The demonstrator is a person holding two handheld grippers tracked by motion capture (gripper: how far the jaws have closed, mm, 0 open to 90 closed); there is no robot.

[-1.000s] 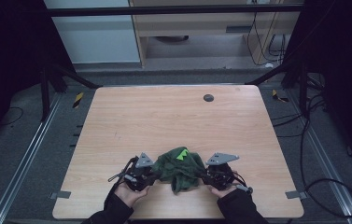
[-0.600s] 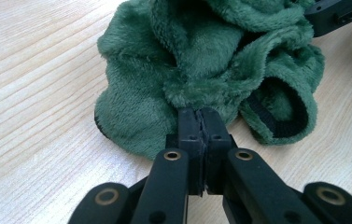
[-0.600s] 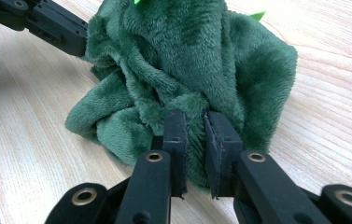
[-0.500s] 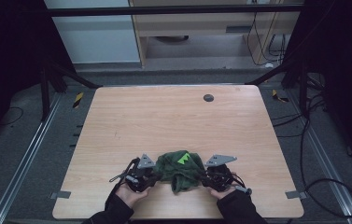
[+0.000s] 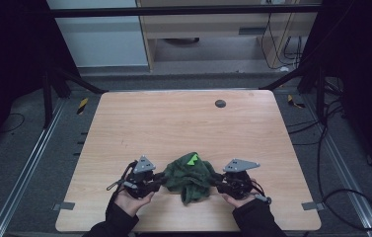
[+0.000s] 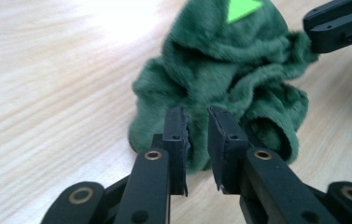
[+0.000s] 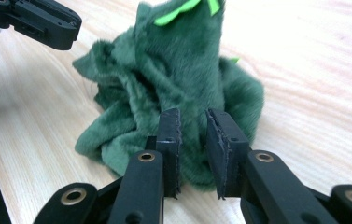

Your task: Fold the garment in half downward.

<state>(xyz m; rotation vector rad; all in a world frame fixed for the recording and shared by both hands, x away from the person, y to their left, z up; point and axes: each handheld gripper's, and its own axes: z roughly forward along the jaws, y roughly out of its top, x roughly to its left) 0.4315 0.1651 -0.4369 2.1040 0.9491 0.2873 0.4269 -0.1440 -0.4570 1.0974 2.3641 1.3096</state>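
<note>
Green cloth [image 5: 189, 177] bunched in heap, lower centre of high view, near front edge of table [image 5: 183, 123], between both grippers. Left gripper [image 6: 197, 140] jaws just been opening, slightly apart, cloth beyond gap, not pinched. Right gripper [image 7: 192, 142] likewise just been opening, small gap, nothing clamped. Cloth likely light, plush, limp, non-fragile; will sag, slide little. Best hold: outer folds or edge, one each side.

Left gripper [image 5: 160, 179]: held in left hand [image 5: 129, 201], jaws just opening, narrow gap, pointing toward 3 o'clock. Right gripper [image 5: 215, 177]: in right hand [image 5: 240, 200], jaws just opening, pointing toward 9 o'clock.
</note>
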